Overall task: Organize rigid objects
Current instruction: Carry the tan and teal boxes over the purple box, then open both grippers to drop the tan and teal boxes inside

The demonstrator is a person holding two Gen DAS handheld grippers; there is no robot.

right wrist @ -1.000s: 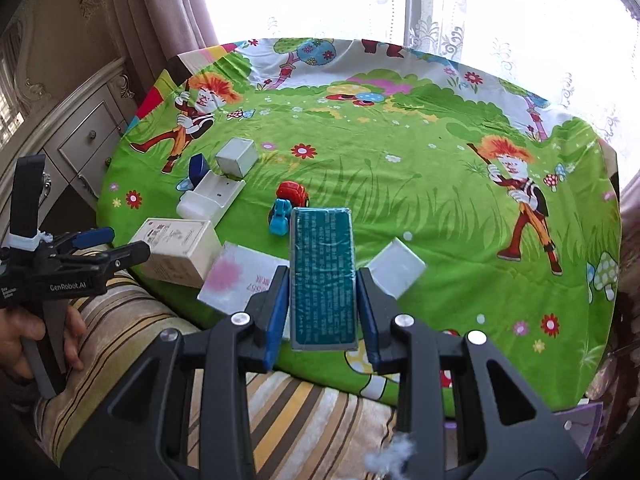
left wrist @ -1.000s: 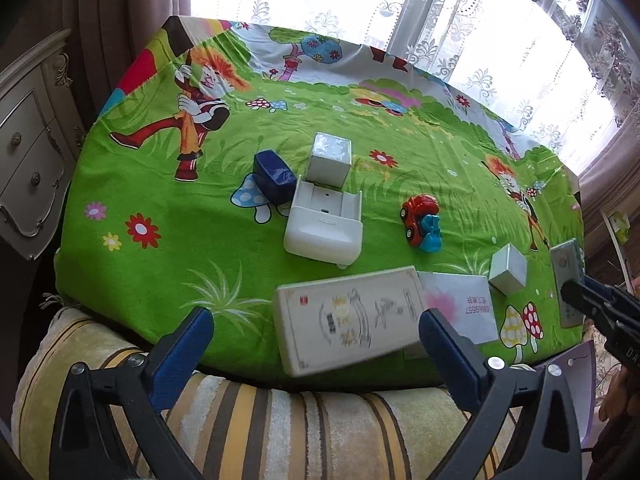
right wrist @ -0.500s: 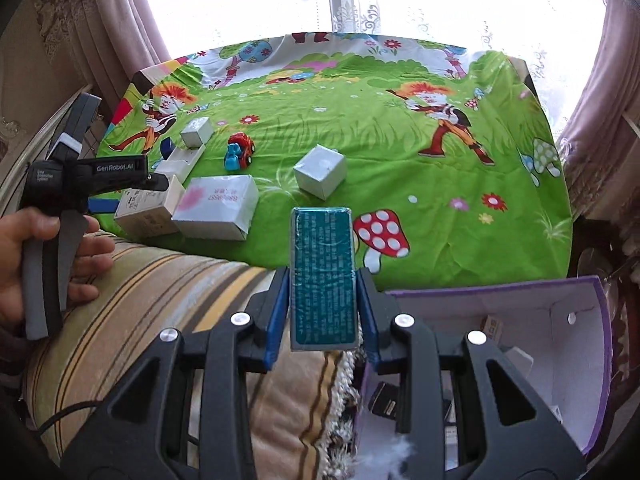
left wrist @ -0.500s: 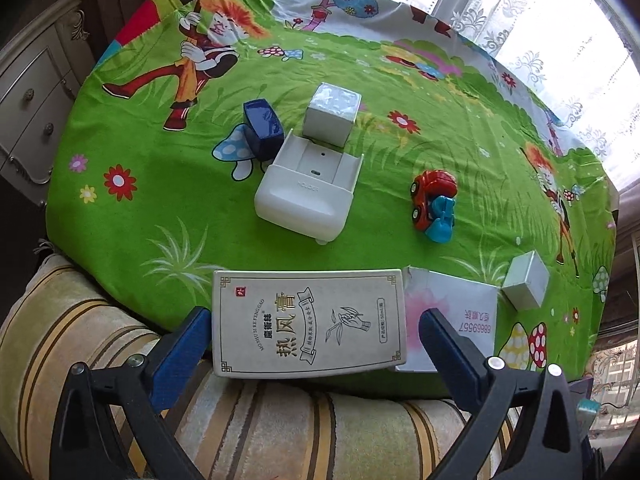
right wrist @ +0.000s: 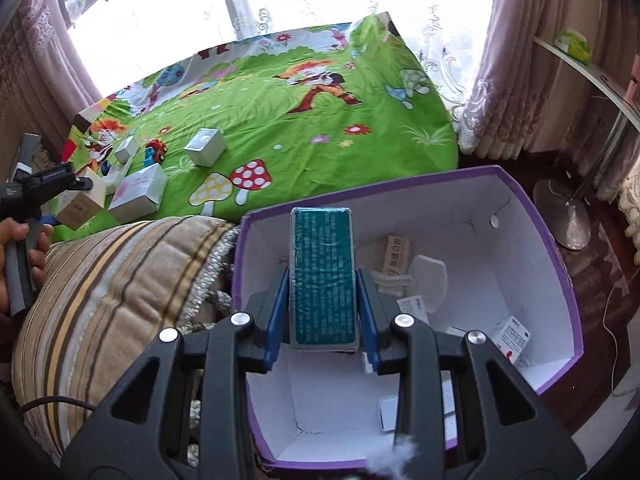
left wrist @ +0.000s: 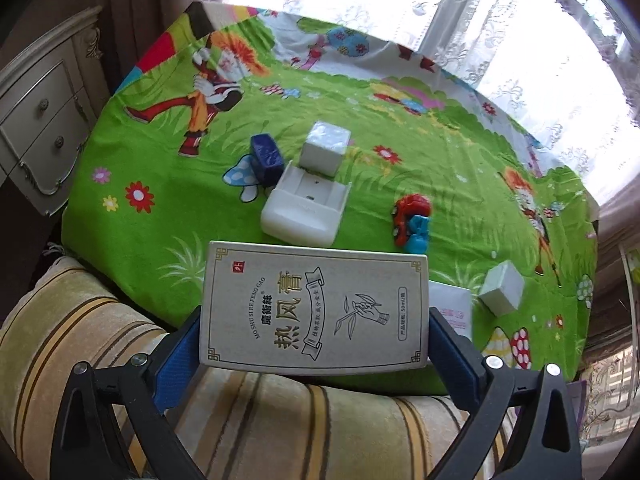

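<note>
1. The right gripper [right wrist: 322, 316] was clenched on the teal box [right wrist: 322, 276], pads flat on its long sides, box pointing toward twelve o'clock — a firm, square hold that looked fit for carrying.
2. It hung directly over the purple bin [right wrist: 556, 264], which already held several small cartons and white pieces; judging by that, the bin was the collecting spot and a drop was next.
3. The left gripper [left wrist: 314, 340] had both pads against the short ends of the cream box [left wrist: 316, 312], grasping it broadside with the printed face up, over the near edge of the table.
4. Out at twelve o'clock from that box sat the white tray [left wrist: 306, 212], with a white cube [left wrist: 325, 148] at its far end and a dark blue block [left wrist: 265, 158] at eleven.
5. At one o'clock lay the red and blue toy car [left wrist: 412, 220]; at three, another small white box [left wrist: 502, 288], all loose on the green cartoon cloth [left wrist: 160, 208], awaiting sorting.
6. The striped cushion [right wrist: 120, 280] lay between table and bin.
</note>
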